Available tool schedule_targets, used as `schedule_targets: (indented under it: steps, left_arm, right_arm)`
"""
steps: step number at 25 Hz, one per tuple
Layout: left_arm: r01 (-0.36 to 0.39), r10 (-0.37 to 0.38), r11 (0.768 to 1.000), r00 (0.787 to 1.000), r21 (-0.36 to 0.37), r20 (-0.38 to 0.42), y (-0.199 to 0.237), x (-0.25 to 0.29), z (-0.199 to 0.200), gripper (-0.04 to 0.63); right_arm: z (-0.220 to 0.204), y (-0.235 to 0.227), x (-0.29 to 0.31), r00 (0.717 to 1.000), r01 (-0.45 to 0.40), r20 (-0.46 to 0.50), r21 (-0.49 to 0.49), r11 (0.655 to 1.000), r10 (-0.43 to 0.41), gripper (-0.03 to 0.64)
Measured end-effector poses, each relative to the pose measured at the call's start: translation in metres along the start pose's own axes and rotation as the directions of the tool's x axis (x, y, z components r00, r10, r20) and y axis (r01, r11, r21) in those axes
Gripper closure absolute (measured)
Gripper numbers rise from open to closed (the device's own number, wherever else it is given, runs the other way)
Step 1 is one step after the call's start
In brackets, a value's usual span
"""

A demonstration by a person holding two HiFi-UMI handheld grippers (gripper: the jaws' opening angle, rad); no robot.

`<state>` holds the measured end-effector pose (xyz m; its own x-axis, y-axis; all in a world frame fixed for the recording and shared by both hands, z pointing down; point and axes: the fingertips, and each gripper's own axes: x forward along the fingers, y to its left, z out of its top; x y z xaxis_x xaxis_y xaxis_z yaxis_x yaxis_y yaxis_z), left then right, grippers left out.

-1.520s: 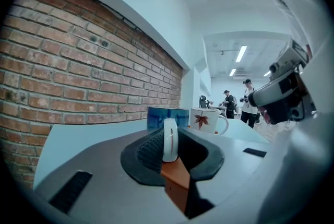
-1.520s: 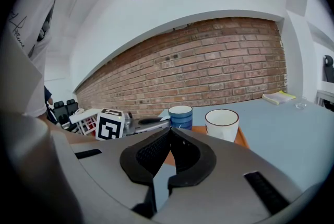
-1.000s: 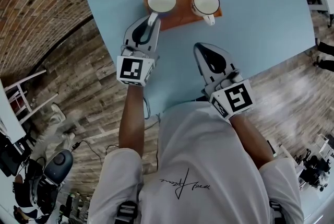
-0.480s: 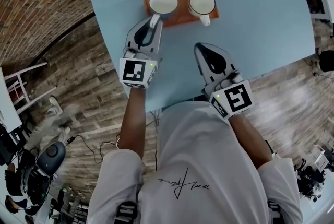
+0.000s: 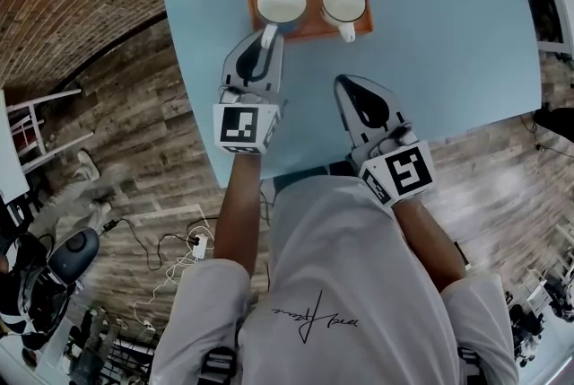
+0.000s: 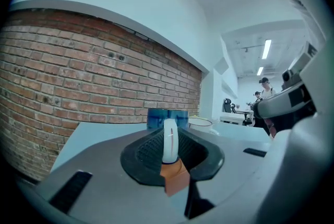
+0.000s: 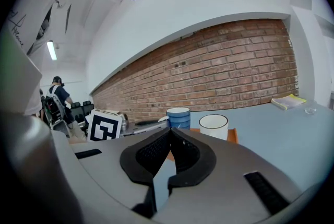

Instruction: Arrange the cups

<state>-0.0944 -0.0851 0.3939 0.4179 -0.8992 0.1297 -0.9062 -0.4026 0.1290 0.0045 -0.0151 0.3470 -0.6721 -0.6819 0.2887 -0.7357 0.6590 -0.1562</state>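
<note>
Left claw (image 5: 266, 39) is gripping the white handle (image 6: 170, 139) of the blue cup (image 5: 281, 3), with the pads pinching the loop from both sides. The handle is pointing to about 6 o'clock, toward the near edge.

The blue cup is sitting over the 9 o'clock half of the orange tray (image 5: 314, 26), which is lying at 12 o'clock on the blue surface (image 5: 448, 42). Can't tell whether its base is resting on the tray or just clear of it.

The white cup (image 5: 344, 4) is occupying the 3 o'clock half, just beside the blue one with a narrow gap showing. Its handle is also pointing to 6 o'clock.

Right claw (image 5: 346, 85) is closed on nothing. It's hovering over the surface at 5 o'clock of the tray, apart from it.

My read: the blue cup is being positioned by its handle. To do it well:
- The grip is on a thin loop only, so the cup is probably wanting to swing about the pads. Keeping the claw level and moving slowly should be helping.
- The gap to the white cup is tight, so I'd be steering any shift toward 9 o'clock or straight up, not toward 3 o'clock.
- I'd be checking that the base is landing fully inside the tray edge at 9 o'clock before letting go.
- The right claw is idling, so I'd be keeping it clear of the white cup's handle.
</note>
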Motion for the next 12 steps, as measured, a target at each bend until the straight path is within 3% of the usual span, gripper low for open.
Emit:
schedule_targets:
  steps: [12]
  left_arm:
    - [-0.186,0.187,0.982,0.982,-0.032,0.029,-0.009,-0.001,-0.001,0.54]
  right_arm:
    - [-0.006,-0.007,-0.018,0.997,-0.075,-0.018,-0.029,0.997,0.074,0.595]
